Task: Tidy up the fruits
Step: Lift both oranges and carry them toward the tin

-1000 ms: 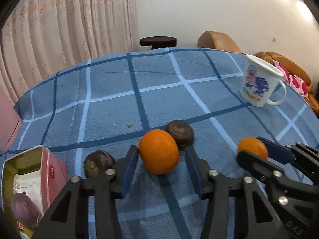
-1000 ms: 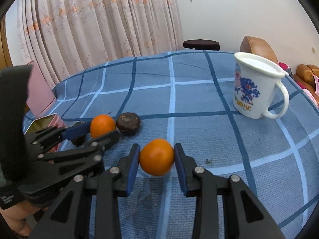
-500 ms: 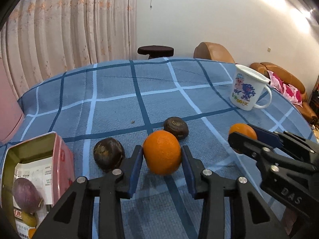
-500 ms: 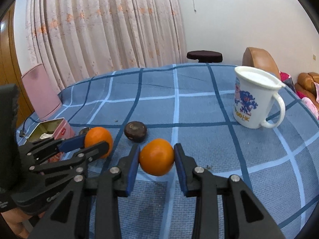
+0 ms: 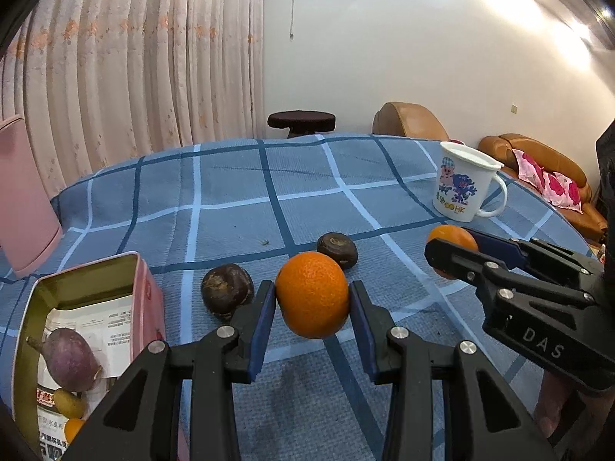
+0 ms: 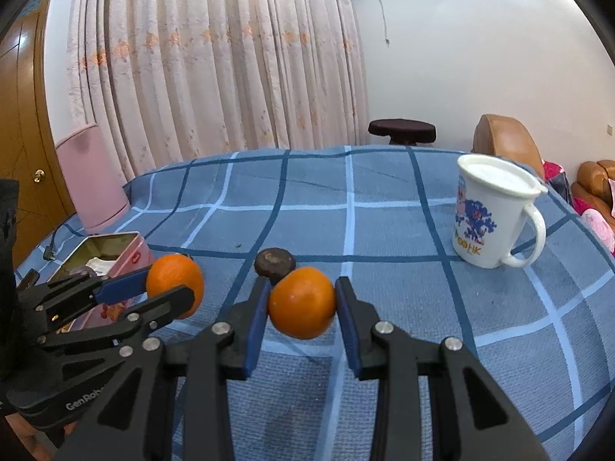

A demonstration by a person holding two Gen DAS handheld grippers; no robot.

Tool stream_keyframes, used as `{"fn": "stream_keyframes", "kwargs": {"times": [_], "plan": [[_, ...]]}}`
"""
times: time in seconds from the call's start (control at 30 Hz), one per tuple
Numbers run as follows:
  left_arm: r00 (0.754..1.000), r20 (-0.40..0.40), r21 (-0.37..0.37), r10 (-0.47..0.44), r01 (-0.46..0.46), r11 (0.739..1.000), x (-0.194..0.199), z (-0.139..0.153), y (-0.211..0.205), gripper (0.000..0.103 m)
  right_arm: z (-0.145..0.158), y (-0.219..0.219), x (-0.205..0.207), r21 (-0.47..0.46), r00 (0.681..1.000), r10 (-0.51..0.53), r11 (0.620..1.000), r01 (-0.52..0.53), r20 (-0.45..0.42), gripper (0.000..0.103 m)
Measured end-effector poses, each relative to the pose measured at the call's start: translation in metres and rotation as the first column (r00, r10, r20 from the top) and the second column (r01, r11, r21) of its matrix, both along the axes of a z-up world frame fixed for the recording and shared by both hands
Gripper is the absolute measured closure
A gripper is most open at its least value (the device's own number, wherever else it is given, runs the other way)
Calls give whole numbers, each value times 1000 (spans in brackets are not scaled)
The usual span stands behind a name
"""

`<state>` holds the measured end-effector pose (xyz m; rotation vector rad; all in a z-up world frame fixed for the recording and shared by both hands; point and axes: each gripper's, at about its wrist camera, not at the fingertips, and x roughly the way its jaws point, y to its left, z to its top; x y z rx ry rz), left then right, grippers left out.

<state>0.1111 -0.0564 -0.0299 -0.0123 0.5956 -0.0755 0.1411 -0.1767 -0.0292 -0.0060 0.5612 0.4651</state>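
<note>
Large round orange, pebbled skin, clamped between the blue-padded jaws of the left gripper, raised above the blue checked cloth of the desk. Smaller smooth orange clamped likewise in the jaws of the right gripper, off the cloth too. Both pairs of jaws closed onto their fruit, pads pressing each side. Just behind the large orange, two dark brown wrinkled round fruits: one left of the left jaw, the other farther back and to the right. At the left edge, open pink metal tin holding a purple round fruit, a small yellow-green fruit, a bit of orange fruit and printed paper. Far right on the cloth, upright white cartoon-printed mug, handle to the right, well apart from the fruit. Beyond: pale curtains, dark round stool, tan leather sofa.
</note>
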Motion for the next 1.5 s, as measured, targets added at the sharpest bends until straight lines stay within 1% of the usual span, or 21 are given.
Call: {"fn": "stream_keyframes", "kwargs": {"times": [0.63, 0.83, 1.03, 1.23, 1.5], "plan": [[997, 77, 8, 30, -31, 999, -22, 6, 8, 62, 9, 5, -21, -2, 992, 23, 1000, -23, 123, 65], [995, 96, 14, 41, -43, 999, -31, 8, 14, 62, 10, 10, -26, 4, 989, 41, 999, -42, 139, 65], [990, 123, 14, 63, -65, 998, -43, 15, 27, 62, 13, 29, -32, 3, 985, 89, 996, -90, 148, 65], [986, 138, 1, 97, -98, 995, -54, 24, 45, 62, 25, 49, -37, 9, 977, 136, 990, -139, 165, 65], [979, 155, 7, 134, -137, 991, -66, 31, 62, 62, 38, 74, -45, 20, 965, 188, 981, -195, 182, 65]]}}
